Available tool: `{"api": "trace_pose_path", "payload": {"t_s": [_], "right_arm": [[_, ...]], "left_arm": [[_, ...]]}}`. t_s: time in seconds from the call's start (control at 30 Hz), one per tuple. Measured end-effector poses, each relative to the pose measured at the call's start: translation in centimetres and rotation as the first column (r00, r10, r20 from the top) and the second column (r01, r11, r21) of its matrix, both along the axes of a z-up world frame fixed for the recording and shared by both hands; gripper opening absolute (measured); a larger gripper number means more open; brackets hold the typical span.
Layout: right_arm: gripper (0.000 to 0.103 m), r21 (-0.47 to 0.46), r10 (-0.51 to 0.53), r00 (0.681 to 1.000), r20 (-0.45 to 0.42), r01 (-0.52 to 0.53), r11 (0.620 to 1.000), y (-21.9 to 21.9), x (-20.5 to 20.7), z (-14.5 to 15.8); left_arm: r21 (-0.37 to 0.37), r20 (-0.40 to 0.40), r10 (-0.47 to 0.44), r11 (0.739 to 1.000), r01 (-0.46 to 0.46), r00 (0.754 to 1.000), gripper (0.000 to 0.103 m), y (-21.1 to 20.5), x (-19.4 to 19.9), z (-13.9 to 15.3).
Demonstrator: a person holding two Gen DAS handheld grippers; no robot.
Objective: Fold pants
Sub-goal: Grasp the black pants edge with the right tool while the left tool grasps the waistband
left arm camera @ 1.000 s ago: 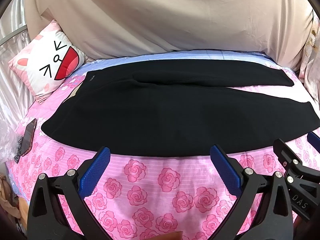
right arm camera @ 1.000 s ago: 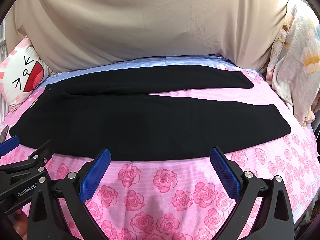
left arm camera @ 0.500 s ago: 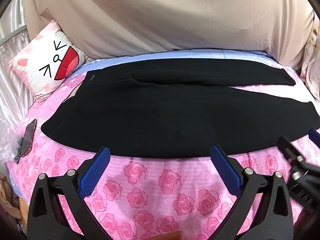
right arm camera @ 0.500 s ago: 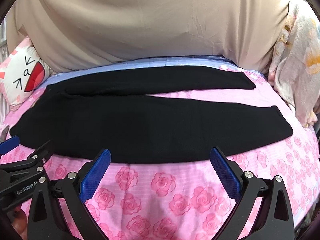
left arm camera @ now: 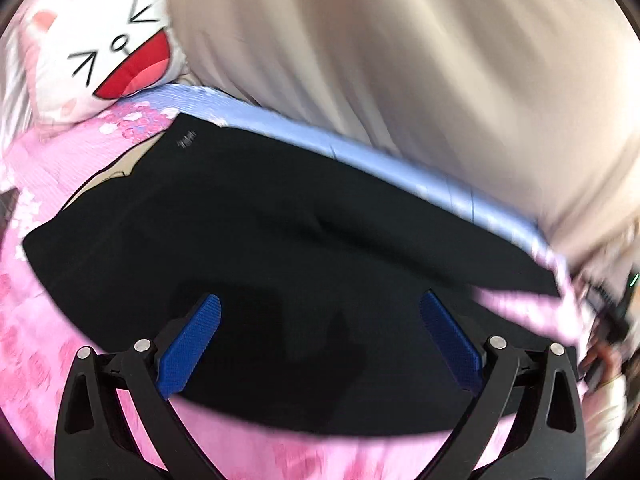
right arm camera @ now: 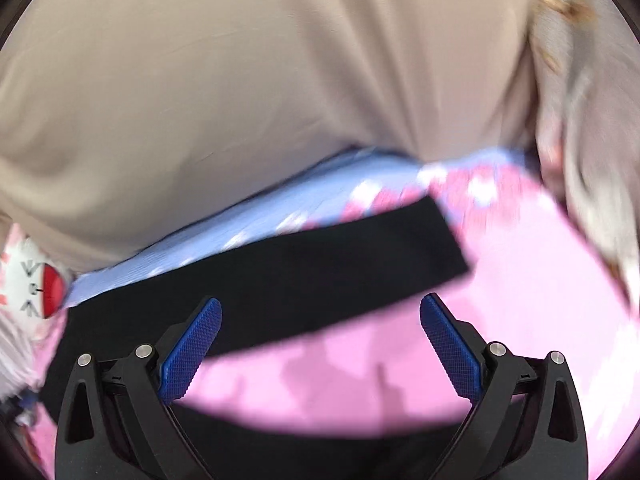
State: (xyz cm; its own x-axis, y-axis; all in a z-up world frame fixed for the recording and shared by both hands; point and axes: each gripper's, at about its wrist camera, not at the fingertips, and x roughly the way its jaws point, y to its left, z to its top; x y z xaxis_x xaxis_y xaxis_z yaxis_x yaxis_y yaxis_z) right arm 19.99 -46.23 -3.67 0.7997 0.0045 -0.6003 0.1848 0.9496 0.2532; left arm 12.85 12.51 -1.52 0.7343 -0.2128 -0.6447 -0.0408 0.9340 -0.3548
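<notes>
Black pants (left arm camera: 280, 240) lie spread flat on the pink rose bedsheet (left arm camera: 52, 184), waistband at the left with a small label. My left gripper (left arm camera: 320, 340) is open and empty, low over the waist and seat part. In the right wrist view the far leg (right arm camera: 320, 264) crosses the middle and the near leg (right arm camera: 320, 456) shows at the bottom edge. My right gripper (right arm camera: 320, 344) is open and empty over the pink gap between the legs. Both views are blurred by motion.
A cat-face pillow (left arm camera: 108, 52) lies at the far left. A beige cover (right arm camera: 260, 80) hangs along the back of the bed. A floral cloth (right arm camera: 592, 120) hangs at the right. A blue striped band (right arm camera: 280, 216) edges the sheet.
Both grippers have moved forward and down over the pants from the near bed edge. The left swung toward the waist, the right toward the leg ends. Both stay open.
</notes>
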Motion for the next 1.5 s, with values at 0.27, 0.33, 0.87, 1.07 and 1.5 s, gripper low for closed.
{"api": "trace_pose_path", "payload": {"t_s": [0.27,0.33,0.87,1.07,1.5], "right_arm": [[0.098,-0.061,-0.065,0.990,-0.124,0.058,0.996,-6.6,9.7,-2.8],[0.098,-0.052,-0.068,0.983,-0.168,0.060,0.997,-7.7,11.4,-3.6],[0.073,-0.087,-0.059,0.974,-0.217,0.041,0.995,-6.5,12.9,-6.0],[0.026,-0.086,-0.068,0.973,-0.223,0.049,0.995,-6.9,13.3,-5.6],[0.013,-0.036,0.063,0.998,-0.013,-0.064,0.997,-3.8,2.6,3.3]], "left_arm": [[-0.076,-0.150,0.335,0.934,-0.349,0.930,0.098,9.5,6.6,-1.3],[-0.002,-0.151,0.367,0.928,-0.372,0.918,0.098,11.1,8.5,-1.1],[0.286,-0.314,0.254,0.944,-0.164,0.915,0.098,17.3,28.8,-5.7],[0.277,-0.283,0.238,0.948,-0.159,0.929,0.038,16.6,30.1,-5.8],[0.250,-0.058,0.142,0.960,-0.123,0.988,0.000,15.8,16.1,5.4]]}}
